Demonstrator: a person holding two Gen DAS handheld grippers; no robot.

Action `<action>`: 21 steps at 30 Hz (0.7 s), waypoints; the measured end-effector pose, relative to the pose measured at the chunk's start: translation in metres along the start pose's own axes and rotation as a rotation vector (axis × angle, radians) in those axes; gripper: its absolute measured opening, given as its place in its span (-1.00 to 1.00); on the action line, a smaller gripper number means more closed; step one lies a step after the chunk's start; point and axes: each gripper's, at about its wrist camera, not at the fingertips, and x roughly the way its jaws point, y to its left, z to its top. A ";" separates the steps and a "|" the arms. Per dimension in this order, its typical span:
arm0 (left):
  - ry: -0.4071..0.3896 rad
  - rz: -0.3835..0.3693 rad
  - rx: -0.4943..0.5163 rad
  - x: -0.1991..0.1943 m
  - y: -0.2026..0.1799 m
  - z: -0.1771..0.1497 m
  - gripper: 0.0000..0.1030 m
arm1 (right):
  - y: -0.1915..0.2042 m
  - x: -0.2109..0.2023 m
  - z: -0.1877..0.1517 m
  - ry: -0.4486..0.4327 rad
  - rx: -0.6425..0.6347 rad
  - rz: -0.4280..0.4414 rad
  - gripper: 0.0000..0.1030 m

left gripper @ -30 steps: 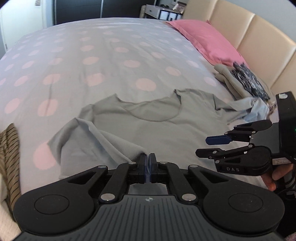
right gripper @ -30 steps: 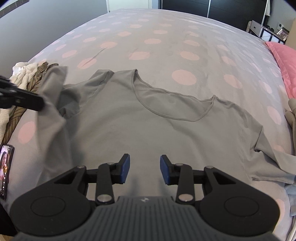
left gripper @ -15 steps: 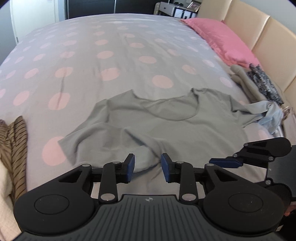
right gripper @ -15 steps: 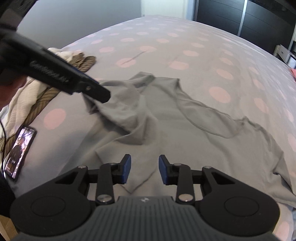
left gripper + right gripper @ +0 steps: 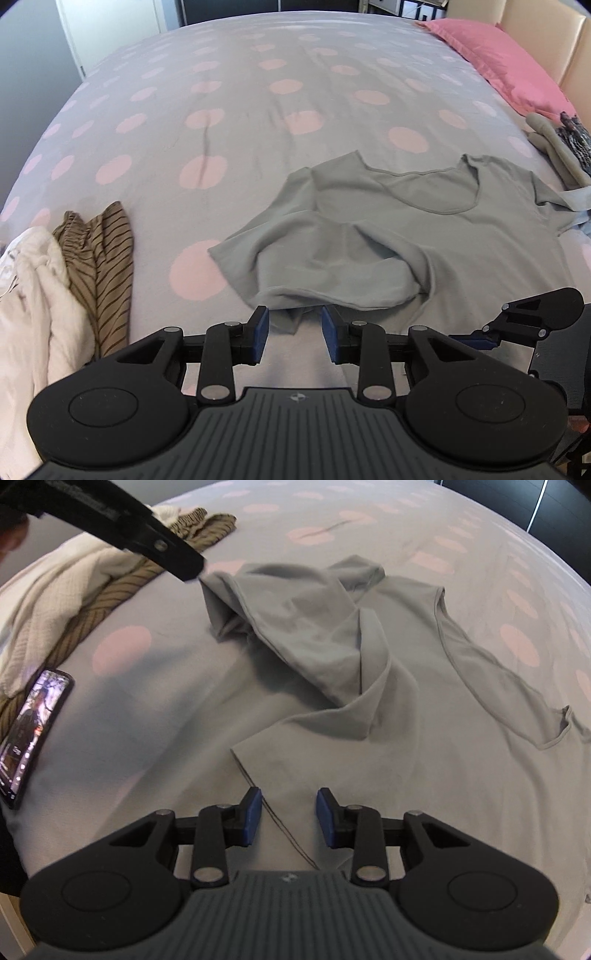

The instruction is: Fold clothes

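the grey t-shirt (image 5: pixel 424 221) lies on the spotted bedspread (image 5: pixel 258 92), near the close edge of the bed. its neckline points away toward the far side of the bed, its hem toward the grippers, so its long axis runs from near to far, while the sleeves spread left and right. the left side is folded over the chest in a loose, rumpled flap, and the right sleeve stretches flat toward the pink pillow (image 5: pixel 509 66).

the left gripper (image 5: pixel 295 338) stands with its jaws apart, nothing pressed between the blue pads; the edge of the folded flap lies just beyond the tips. the right gripper (image 5: pixel 288 816) has just been closing, yet its jaws are still apart, poised over the shirt's side edge, with a seam line running between the pads and no cloth pinched.

to the left of the shirt sit a striped brown garment (image 5: pixel 103 266) and a white garment (image 5: pixel 33 295), well apart from it. a phone (image 5: pixel 29 734) with a lit screen lies by the bed edge beside them. more clothes (image 5: pixel 554 147) are heaped near the pillow, just beside the right sleeve. the bedspread ahead of the neckline is bare.
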 end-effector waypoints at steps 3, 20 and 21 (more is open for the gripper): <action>0.002 0.020 0.004 0.000 0.005 -0.003 -0.43 | -0.006 -0.004 0.000 -0.015 0.021 -0.003 -0.87; 0.045 0.147 -0.033 0.008 0.029 -0.017 -0.43 | -0.123 -0.154 -0.008 -0.371 0.520 -0.082 -0.90; 0.048 0.149 -0.031 0.009 0.029 -0.018 -0.43 | -0.131 -0.160 -0.012 -0.384 0.544 -0.089 -0.90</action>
